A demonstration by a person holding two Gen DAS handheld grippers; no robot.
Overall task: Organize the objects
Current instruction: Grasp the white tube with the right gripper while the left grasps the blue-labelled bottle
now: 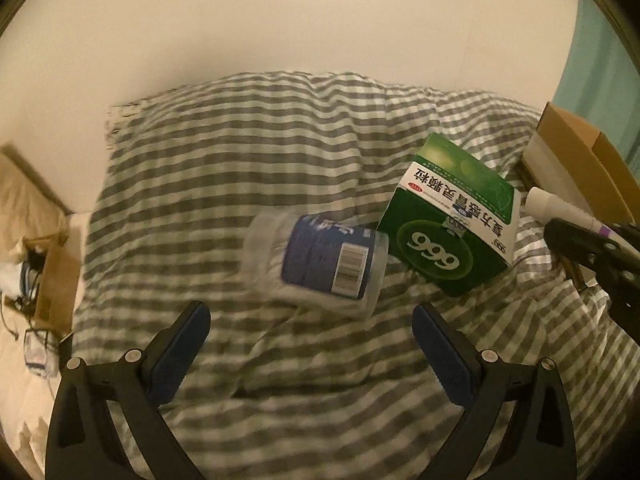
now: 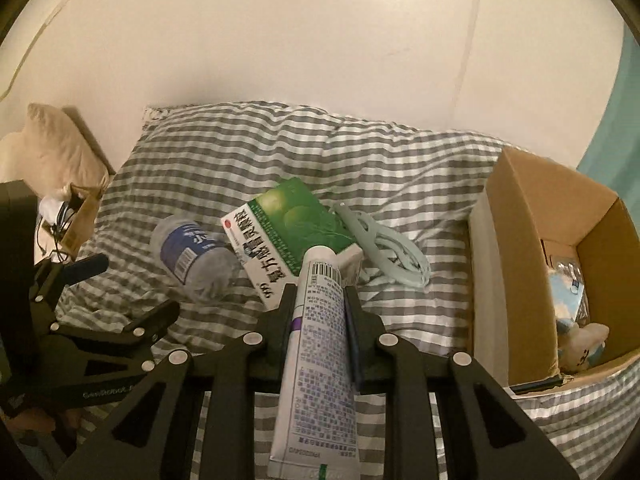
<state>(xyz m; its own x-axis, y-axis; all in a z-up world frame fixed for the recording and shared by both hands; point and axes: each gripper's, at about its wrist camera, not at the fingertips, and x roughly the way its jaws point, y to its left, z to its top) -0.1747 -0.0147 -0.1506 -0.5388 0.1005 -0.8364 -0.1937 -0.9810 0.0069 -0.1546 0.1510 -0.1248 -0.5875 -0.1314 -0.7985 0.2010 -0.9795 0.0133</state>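
striped bed [image 1: 280, 168] | left gripper [image 1: 312, 316] fingers released | right gripper [image 2: 318, 296] fingers grasping tube [image 2: 316, 344]

A grey and white striped duvet [image 1: 248, 160] fills the middle of both views, rumpled into soft folds. Behind it, across the top of each frame, stands a plain cream wall [image 2: 280, 40]. At the upper right edge hangs a strip of teal curtain [image 1: 596, 64]. At the left edge lies a beige pillow [image 2: 52, 148], with a small open carton [image 1: 56, 280] of tangled cables below it.
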